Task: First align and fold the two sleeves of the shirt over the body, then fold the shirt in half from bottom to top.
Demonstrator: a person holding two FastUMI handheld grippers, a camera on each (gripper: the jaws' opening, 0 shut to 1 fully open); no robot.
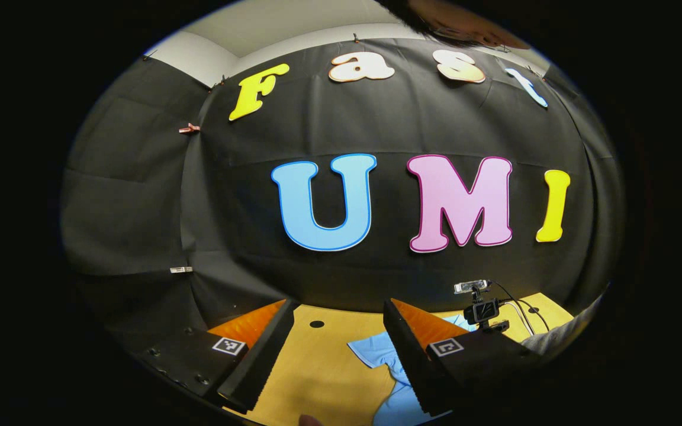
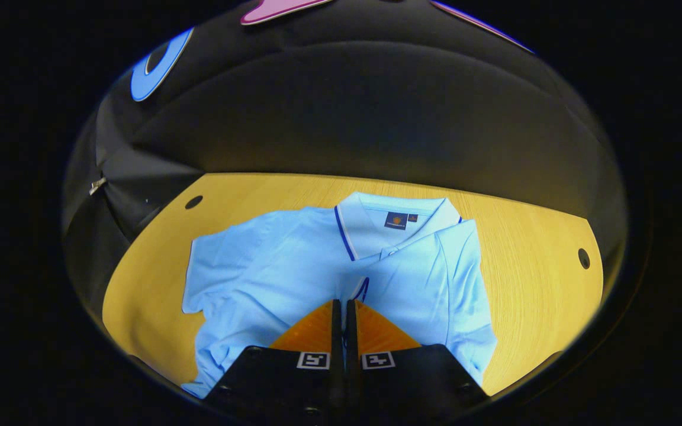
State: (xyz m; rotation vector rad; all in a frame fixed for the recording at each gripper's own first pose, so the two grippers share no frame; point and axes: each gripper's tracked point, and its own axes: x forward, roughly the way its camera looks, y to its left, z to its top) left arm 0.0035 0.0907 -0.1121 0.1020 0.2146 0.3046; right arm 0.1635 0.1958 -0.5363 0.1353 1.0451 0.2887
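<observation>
Now your shirt [image 2: 293, 266] lies flat at the centre of the right gripper view, collar [image 2: 397, 222] toward the top of the frame, on the wooden surface [image 2: 530, 248]. The sleeve on the frame's right [image 2: 453, 278] looks already folded over the body; the one on the left [image 2: 216, 254] spreads out toward the frame's left edge, so I judge the sleeve step is half done.

Your right gripper [image 2: 344, 313] sits bottom centre with its jaws closed together over the shirt front; whether any cloth is pinched between them, I cannot tell. Your left gripper [image 1: 335, 349] shows at the bottom of the left gripper view, jaws wide apart and holding nothing, aimed mostly at the booth wall with a corner of the shirt low between them.

Next, you'd likely need to bring the left gripper down to the spread sleeve, pinch its edge, and carry it across so it lines up with the folded one.

The shirt's hem is cut off behind the right gripper. A small camera [image 1: 482, 307] on a stand sits at lower right in the left gripper view.
</observation>
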